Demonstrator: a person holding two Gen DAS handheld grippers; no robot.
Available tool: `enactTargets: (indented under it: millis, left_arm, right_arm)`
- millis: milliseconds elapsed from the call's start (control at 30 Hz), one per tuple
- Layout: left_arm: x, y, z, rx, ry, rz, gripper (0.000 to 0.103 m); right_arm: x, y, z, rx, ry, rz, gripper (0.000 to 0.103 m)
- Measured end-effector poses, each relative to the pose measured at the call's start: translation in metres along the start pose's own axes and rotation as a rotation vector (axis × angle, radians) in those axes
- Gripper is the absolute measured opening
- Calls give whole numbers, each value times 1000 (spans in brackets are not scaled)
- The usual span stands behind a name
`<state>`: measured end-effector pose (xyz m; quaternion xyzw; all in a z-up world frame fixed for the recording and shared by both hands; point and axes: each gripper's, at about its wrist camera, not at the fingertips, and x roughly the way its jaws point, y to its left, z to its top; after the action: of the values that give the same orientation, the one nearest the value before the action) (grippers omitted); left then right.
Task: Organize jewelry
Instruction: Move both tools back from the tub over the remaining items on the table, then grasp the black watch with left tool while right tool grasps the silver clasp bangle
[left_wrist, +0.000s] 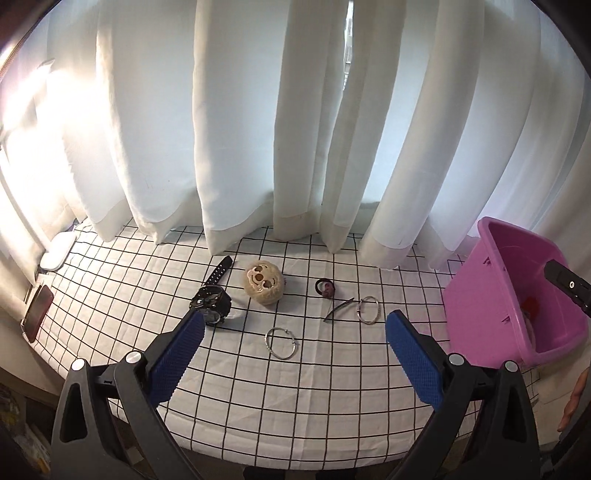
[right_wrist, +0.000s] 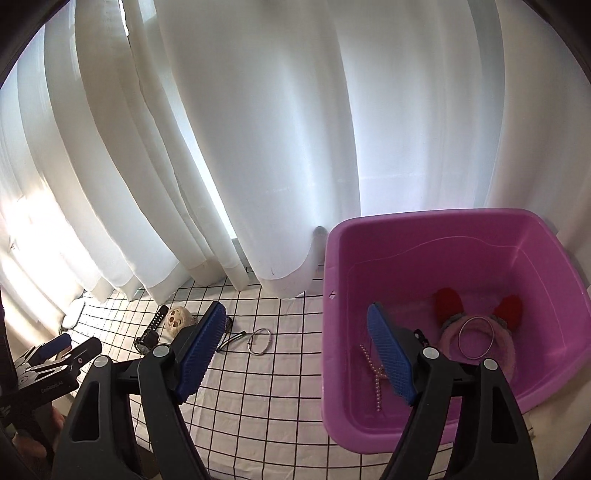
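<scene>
My left gripper (left_wrist: 295, 332) hovers with fingers spread wide and empty above the silver bangle (left_wrist: 281, 343) on the desk (left_wrist: 332, 387). I should drop straight, pinch one rim. My right gripper (right_wrist: 295, 354) gapes empty over the pink bin (right_wrist: 406, 236).

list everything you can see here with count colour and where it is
watch: 1, black, left on cloth
plush face toy: 1, beige, centre
hair tie: 1, dark, right of toy
hair clip: 1, dark, centre-right
bangles on cloth: 2, silver
bin: 1, pink, right
bangle in bin: 1, silver
pearl strand: 1, pinkish, in bin
headband: 1, pink with red ears, in bin
checked cloth: 1, white, black lines
curtains: white, behind
left tool: open, empty
right tool: open, empty
</scene>
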<state>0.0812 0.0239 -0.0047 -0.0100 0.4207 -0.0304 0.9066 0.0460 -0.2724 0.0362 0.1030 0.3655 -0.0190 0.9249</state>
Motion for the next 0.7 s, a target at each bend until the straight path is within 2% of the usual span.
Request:
enactTargets:
  millis: [200,333,533,700]
  left_arm:
    - [13,75,-2,-20,12,29,96]
    - [28,110,-4,-24,27,37,96]
    - [68,145,-23,-4,111,2,96]
    - [99,158,-38,-39,179,-6,96]
  right_arm:
    - [10,51,-18,-2,2,-36,75]
    - [22,74,-37,15,18,-52,75]
    - [47,97,-69,51,76,-85,75]
    - [68,103,-86,57,138,-94,75]
